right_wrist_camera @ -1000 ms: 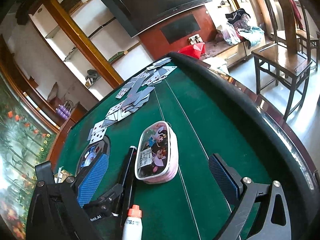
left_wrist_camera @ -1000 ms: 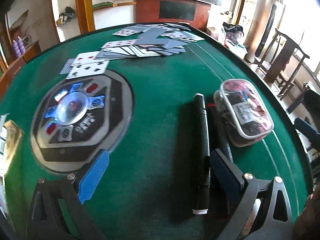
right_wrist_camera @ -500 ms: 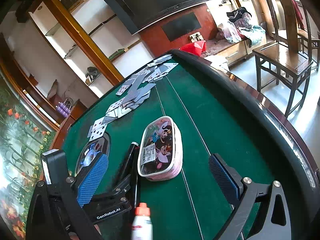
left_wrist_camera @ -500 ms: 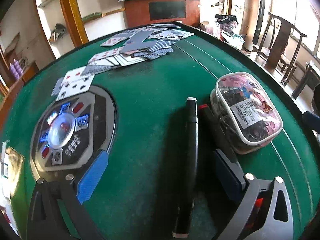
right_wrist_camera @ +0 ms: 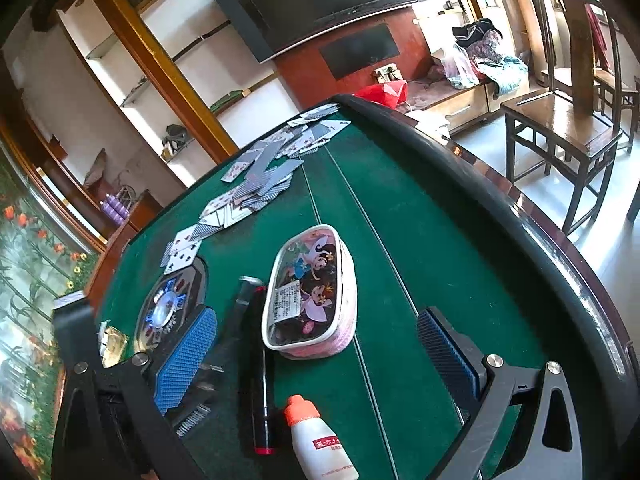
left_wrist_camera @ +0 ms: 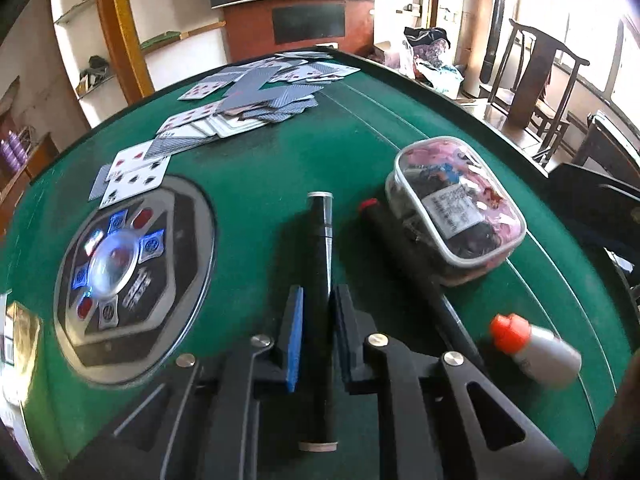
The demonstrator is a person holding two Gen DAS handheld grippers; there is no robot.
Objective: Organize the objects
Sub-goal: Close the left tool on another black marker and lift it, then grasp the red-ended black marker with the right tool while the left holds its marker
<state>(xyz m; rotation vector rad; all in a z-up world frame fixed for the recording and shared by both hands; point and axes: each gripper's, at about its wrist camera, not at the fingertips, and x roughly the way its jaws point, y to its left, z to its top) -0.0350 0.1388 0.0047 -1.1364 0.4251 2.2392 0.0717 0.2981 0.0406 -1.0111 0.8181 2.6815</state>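
My left gripper (left_wrist_camera: 318,312) is shut on a black marker (left_wrist_camera: 322,248) that lies lengthwise on the green table (left_wrist_camera: 256,184). A second black marker with red ends (left_wrist_camera: 404,252) lies just right of it, against a clear pouch with cartoon print (left_wrist_camera: 454,200). A small white bottle with an orange cap (left_wrist_camera: 532,346) lies at the right. In the right wrist view, my right gripper (right_wrist_camera: 316,344) is open and empty above the pouch (right_wrist_camera: 310,292), the red-ended marker (right_wrist_camera: 258,364) and the bottle (right_wrist_camera: 316,438).
Playing cards (left_wrist_camera: 240,108) are scattered across the far side of the table. A round control panel with lit buttons (left_wrist_camera: 128,268) is set into the table at the left. The padded table rim (right_wrist_camera: 500,200) and wooden chairs (right_wrist_camera: 568,100) are at the right.
My left gripper has moved forward over the black marker and closed on it. The white bottle has come into the left wrist view. The right gripper has stayed open.
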